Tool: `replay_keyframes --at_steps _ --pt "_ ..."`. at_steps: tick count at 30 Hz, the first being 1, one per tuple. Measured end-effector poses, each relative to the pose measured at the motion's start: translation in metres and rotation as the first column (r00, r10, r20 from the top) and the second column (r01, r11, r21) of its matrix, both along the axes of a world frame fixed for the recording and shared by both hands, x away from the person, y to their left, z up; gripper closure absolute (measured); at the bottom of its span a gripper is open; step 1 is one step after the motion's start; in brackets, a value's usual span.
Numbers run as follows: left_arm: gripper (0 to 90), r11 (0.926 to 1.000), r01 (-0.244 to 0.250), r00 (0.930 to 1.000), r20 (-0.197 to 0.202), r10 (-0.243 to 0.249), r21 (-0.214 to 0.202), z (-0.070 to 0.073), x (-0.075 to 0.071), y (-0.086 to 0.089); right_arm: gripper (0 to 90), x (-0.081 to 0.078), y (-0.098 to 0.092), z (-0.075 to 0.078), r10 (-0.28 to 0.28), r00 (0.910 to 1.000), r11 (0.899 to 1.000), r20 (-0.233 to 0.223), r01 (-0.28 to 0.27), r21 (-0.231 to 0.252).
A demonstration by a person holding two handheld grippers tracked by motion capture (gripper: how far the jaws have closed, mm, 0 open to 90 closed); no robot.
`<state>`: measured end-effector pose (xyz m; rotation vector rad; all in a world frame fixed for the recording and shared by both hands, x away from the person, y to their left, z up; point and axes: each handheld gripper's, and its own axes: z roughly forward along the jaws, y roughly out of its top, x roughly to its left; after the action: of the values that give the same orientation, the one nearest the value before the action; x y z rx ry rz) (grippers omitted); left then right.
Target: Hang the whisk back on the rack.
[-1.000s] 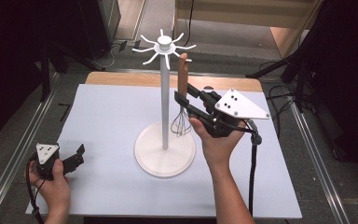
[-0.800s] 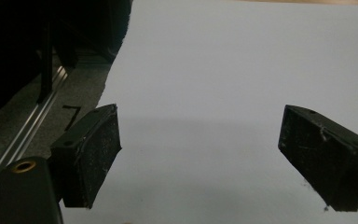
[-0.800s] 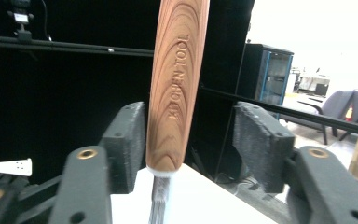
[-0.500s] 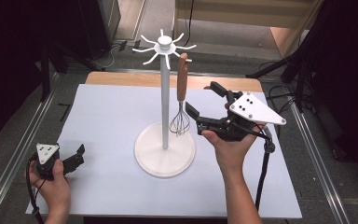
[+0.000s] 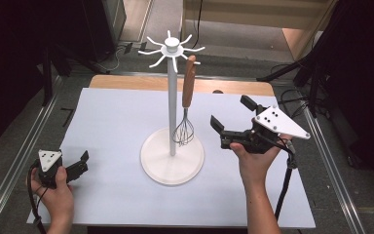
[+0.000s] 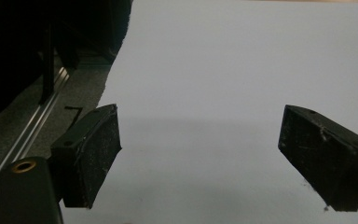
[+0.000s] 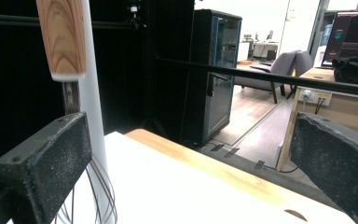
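A whisk (image 5: 189, 84) with a wooden handle hangs from a hook of the white rack (image 5: 172, 105) at mid-table, its wire head just above the round base (image 5: 161, 168). My right gripper (image 5: 230, 112) hovers to the right of the whisk, apart from it. Its jaws have just been opening and stand wide with nothing between them. In the right gripper view the wooden handle (image 7: 63, 37) and the rack's pole (image 7: 92, 93) rise behind the left jaw of that gripper (image 7: 191, 172). My left gripper (image 5: 79, 164) rests open at the table's near left corner, over bare white surface (image 6: 200, 154).
The white table top (image 5: 112, 126) has a wooden strip along its far edge and metal rails on both sides. Dark cabinets and cables stand beyond the far edge. A black cable trails from the right gripper down the right side.
The right gripper let go of the whisk, opened its jaws and drew back to the right and slightly down. The whisk stays hanging on the rack. The left gripper has not moved.
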<state>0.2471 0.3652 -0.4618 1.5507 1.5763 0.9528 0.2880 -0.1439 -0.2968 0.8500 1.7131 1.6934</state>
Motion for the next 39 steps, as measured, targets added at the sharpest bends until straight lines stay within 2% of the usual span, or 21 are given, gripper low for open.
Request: replay_keyframes --at_steps 7,23,31,39 --pt "13.7 1.0 0.001 1.0 0.0 -0.001 0.002 0.0 0.0 0.0 0.0 0.0 -0.014 -0.016 0.0 1.0 1.0 -0.01 0.0 -0.009" --pt "13.7 1.0 0.001 1.0 0.002 -0.001 0.004 0.0 0.0 -0.001 0.0 0.004 -0.047 -0.061 -0.094 0.9918 0.996 -0.087 0.094 -0.01" --pt "13.6 1.0 0.002 1.0 0.002 -0.002 0.006 0.0 0.0 -0.001 0.0 0.004 -0.064 -0.082 -0.157 0.9815 0.988 -0.11 0.156 -0.018" --pt "13.7 0.9999 0.004 1.0 -0.001 -0.004 0.009 0.0 -0.001 -0.001 0.0 0.003 -0.084 -0.109 -0.218 0.9634 0.976 -0.156 0.214 -0.04"
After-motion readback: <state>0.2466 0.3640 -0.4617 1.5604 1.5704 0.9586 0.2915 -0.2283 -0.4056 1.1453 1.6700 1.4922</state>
